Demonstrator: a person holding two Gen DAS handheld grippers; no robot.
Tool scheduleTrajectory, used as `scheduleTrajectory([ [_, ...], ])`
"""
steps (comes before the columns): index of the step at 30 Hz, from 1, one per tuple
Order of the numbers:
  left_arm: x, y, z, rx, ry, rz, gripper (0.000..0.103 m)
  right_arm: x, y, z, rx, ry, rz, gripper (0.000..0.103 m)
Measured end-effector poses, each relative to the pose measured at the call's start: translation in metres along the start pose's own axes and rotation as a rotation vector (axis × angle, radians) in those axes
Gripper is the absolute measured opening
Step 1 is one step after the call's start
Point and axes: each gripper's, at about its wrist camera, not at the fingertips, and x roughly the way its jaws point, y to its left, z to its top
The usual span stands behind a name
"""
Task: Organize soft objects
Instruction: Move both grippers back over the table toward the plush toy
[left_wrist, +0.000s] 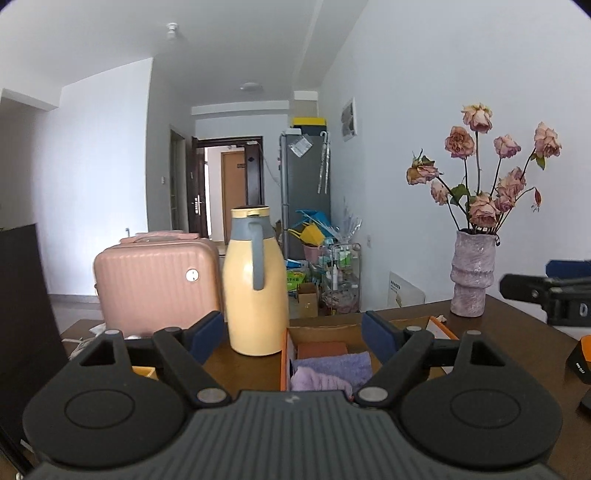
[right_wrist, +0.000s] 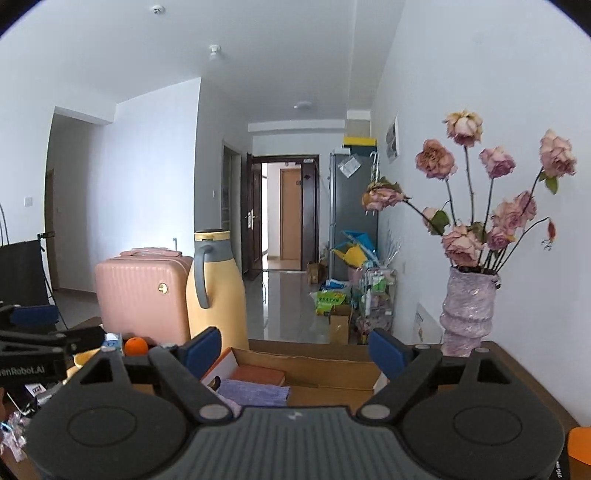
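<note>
A cardboard box with orange edges (left_wrist: 283, 354) (right_wrist: 314, 360) sits on the dark wooden table. Inside lie a folded purple towel (left_wrist: 332, 371) (right_wrist: 255, 392) and a reddish-brown flat item (left_wrist: 322, 349) (right_wrist: 258, 373). My left gripper (left_wrist: 293, 332) hovers above and in front of the box, its blue-padded jaws wide apart and empty. My right gripper (right_wrist: 295, 350) hangs over the same box, open too, with nothing between its pads. The right gripper's black fingers (left_wrist: 546, 290) show at the right edge of the left wrist view; the left gripper's fingers (right_wrist: 48, 341) show at the left of the right wrist view.
A yellow thermos jug (left_wrist: 255, 284) (right_wrist: 214, 291) stands left of the box, with a pink suitcase (left_wrist: 155, 280) (right_wrist: 142, 295) behind it. A purple vase of dried roses (left_wrist: 471, 275) (right_wrist: 467, 308) stands at the back right. An orange fruit (right_wrist: 136, 346) and small clutter lie at the left.
</note>
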Motion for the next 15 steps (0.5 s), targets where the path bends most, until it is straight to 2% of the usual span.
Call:
scheduleTrajectory([
  [4,-0.038,0.003,-0.028,0.012,-0.022,0.035,0.091,-0.036,0.002,-0.029,-0.011,-0.040,-0.005,0.087],
  [11,-0.119,0.008,-0.085,-0.007,-0.048,-0.048,0.100,-0.113,0.011,-0.086,-0.029,-0.079,0.000,0.087],
  [14,-0.140,0.008,-0.118,-0.026,0.018,-0.092,0.100,-0.147,0.016,-0.115,-0.016,-0.075,0.013,0.087],
  [15,-0.143,0.006,-0.129,-0.019,0.047,-0.093,0.100,-0.157,0.019,-0.127,-0.002,-0.074,-0.008,0.088],
])
